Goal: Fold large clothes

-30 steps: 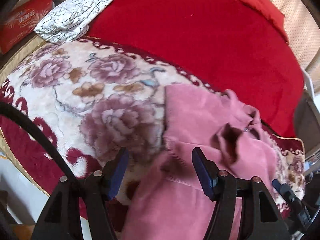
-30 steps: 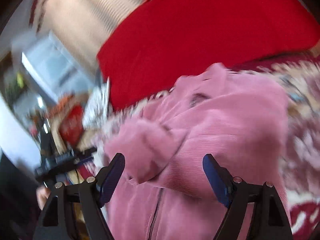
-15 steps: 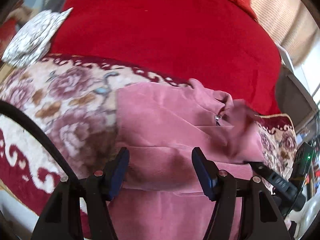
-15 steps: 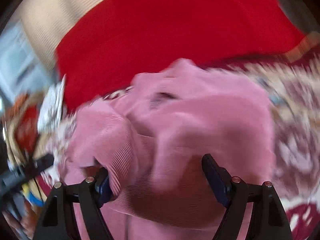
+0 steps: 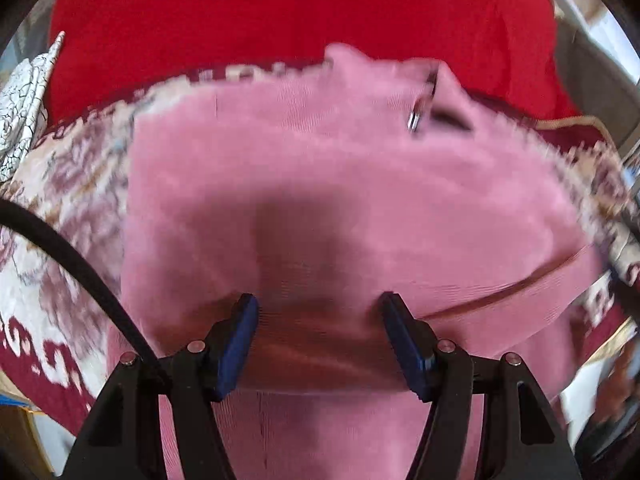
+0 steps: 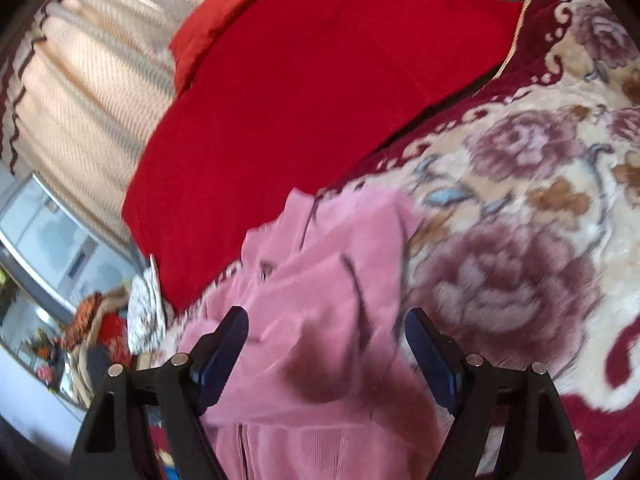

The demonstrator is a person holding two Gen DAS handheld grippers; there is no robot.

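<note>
Folding roughly midway: pink jacket lies partly doubled (zipper up) on floral blanket near its red-bordered edge, left gripper and right gripper both gaping, pads clamping nothing, final folds left.

**Pink jacket, partly folded**

Jacket: pink, fine-ribbed corduroy-like cloth, front zip with a metal pull near the collar. Lies on a floral blanket, collar end toward a red cover. Upper part is laid flat; one fold edge runs across the body. In the right wrist view the jacket looks bunched, a sleeve lapped over the front. Motion blur hides finer detail.
</note>
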